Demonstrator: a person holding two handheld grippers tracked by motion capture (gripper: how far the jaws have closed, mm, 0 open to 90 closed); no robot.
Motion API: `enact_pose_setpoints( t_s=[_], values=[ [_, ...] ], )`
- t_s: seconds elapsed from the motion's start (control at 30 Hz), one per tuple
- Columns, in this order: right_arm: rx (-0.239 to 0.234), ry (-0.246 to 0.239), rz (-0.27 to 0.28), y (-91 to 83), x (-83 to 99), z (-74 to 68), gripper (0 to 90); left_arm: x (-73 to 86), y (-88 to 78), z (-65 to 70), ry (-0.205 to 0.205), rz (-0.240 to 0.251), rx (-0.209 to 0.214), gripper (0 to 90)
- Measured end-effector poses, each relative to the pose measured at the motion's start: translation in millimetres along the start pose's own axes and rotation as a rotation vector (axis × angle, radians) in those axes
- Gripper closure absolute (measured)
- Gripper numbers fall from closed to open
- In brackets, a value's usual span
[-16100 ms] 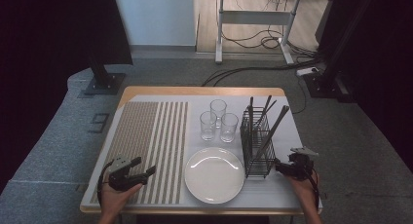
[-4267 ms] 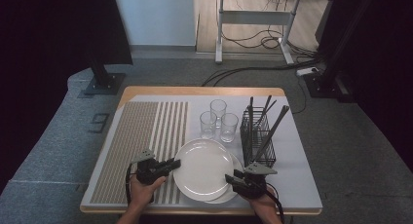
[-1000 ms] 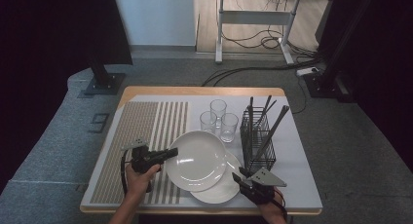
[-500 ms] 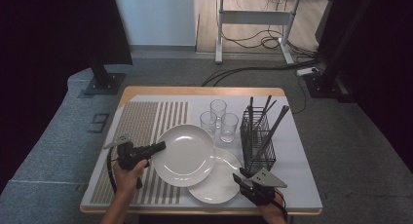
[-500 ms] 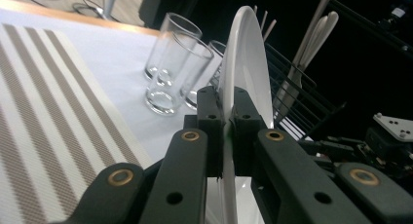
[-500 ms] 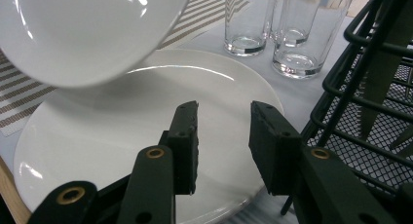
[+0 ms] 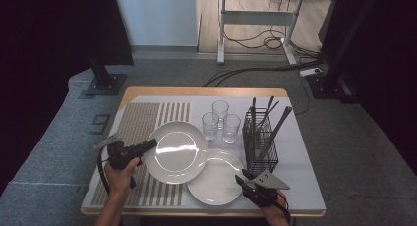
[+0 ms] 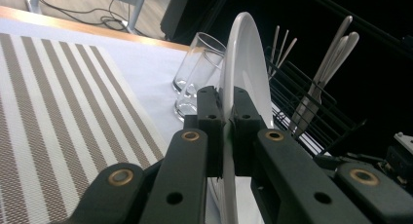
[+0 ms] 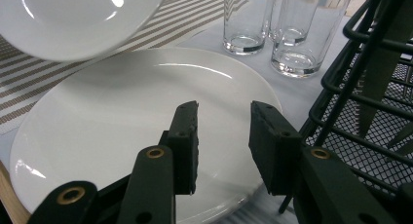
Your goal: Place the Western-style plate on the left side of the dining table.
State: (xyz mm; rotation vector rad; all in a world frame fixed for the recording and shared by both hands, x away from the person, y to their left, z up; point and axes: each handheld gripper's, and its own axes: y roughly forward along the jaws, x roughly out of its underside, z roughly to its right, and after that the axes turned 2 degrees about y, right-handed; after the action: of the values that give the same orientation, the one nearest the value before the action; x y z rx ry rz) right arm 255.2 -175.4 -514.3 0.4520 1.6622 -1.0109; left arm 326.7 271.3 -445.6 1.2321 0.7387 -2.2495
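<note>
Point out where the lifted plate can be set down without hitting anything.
The striped mat left of the glasses is bare, under and beside the lifted plate in the left gripper. It is crowded on the right: second plate, glasses and cutlery rack sit close together.

Three clear glasses (image 7: 220, 122) are standing upright in a tight cluster on the table (image 7: 300, 186), just left of the black wire caddy (image 7: 260, 142). Dark utensils (image 7: 275, 125) are leaning out of the caddy, their handles tilting up and to the right. A brown striped placemat (image 7: 142, 120) is lying flat well left of the caddy, beyond the glasses. Behind the caddy, past the table's far edge, a grey-legged desk (image 7: 255, 17) is standing on the floor, with cables (image 7: 255, 44) trailing beneath it.
</note>
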Motion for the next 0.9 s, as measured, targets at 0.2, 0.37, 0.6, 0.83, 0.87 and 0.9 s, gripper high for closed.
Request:
enact_pose_setpoints(
  t_s=[0.2,0.37,0.6,0.83,0.87,0.9],
  values=[
    [-0.001,-0.001,-0.005,0.2,0.3,-0.3,63.7,-0.9,-4.2,-3.4,-0.007,0.012,-0.015,86.2],
    [0.004,-0.001,-0.001,-0.5,0.4,-0.7,63.8,-2.3,-9.4,-6.9,-0.010,0.024,-0.035,86.2],
    [0.001,-0.005,-0.006,0.3,0.9,-1.1,63.8,-4.7,-17.2,-11.3,-0.001,0.041,-0.073,86.2],
    [0.003,-0.006,-0.007,-0.2,1.2,-0.9,63.8,-4.8,-22.2,-18.2,-0.009,0.055,-0.100,86.3],
    [0.003,-0.006,-0.007,-0.1,1.2,-0.9,63.8,-5.0,-22.9,-18.9,-0.010,0.056,-0.102,86.3],
    [0.002,-0.007,-0.009,-0.1,1.2,-0.9,63.8,-5.2,-23.8,-19.8,-0.010,0.057,-0.106,86.3]
  ],
)
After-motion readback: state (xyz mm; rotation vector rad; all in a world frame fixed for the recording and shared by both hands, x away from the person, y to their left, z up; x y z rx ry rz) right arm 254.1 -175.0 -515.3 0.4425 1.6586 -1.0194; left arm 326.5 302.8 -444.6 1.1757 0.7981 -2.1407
